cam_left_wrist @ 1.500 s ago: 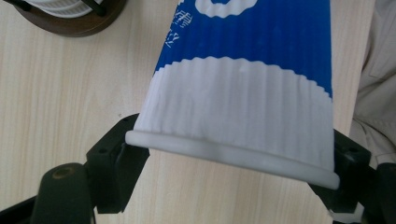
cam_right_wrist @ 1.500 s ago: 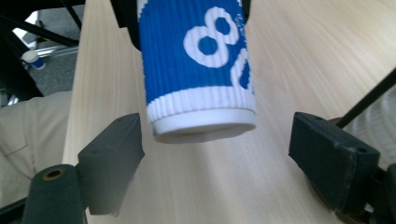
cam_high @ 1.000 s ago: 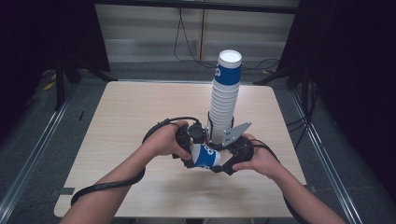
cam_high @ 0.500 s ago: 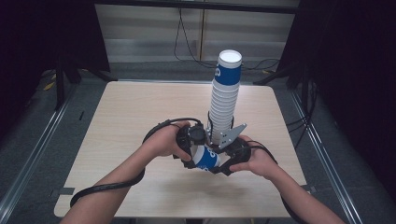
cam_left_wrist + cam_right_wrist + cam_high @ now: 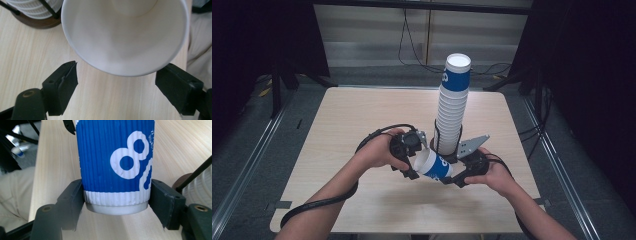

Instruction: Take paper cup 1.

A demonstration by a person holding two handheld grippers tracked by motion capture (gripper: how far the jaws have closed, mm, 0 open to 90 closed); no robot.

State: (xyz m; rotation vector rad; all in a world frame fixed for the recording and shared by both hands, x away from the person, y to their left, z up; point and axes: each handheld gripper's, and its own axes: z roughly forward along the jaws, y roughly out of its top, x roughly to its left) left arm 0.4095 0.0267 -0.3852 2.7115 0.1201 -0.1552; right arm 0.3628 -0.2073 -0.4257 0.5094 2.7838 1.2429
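The right gripper (image 5: 116, 203) has just closed its jaws onto the base of a blue ribbed paper cup (image 5: 116, 160), held sideways above the worktop (image 5: 362, 115), near the cup stack (image 5: 452, 110). The left gripper (image 5: 125, 87) has jaws wide apart at the cup's rim, holding nothing.

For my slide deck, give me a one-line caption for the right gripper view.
Right gripper clamped on the base of a blue ribbed paper cup above the wooden table.
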